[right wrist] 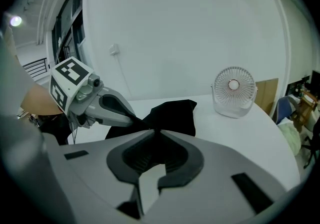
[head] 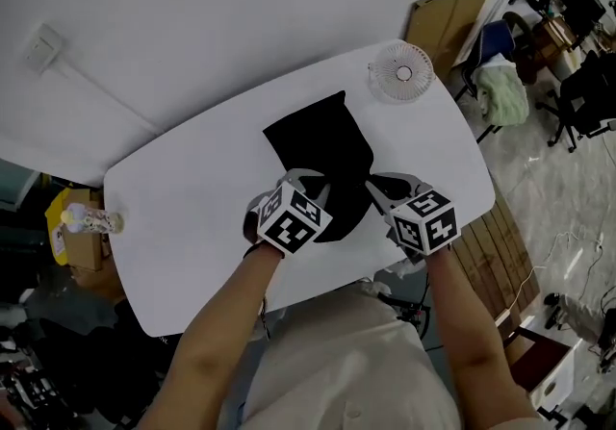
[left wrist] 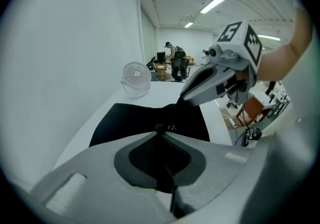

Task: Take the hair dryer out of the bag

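Left claw (head: pixel 318 190) and right claw (head: pixel 372 187) each pinch the near edge of the limp black bag (head: pixel 325 151).

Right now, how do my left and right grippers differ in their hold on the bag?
The left gripper pinches the bag's near edge at its left side; the right gripper pinches it at the right side. Behind the left gripper's tips the gap shows only black fabric; behind the right gripper's, the white table shows through. Shared: both are shut on the bag, tips angled toward each other.
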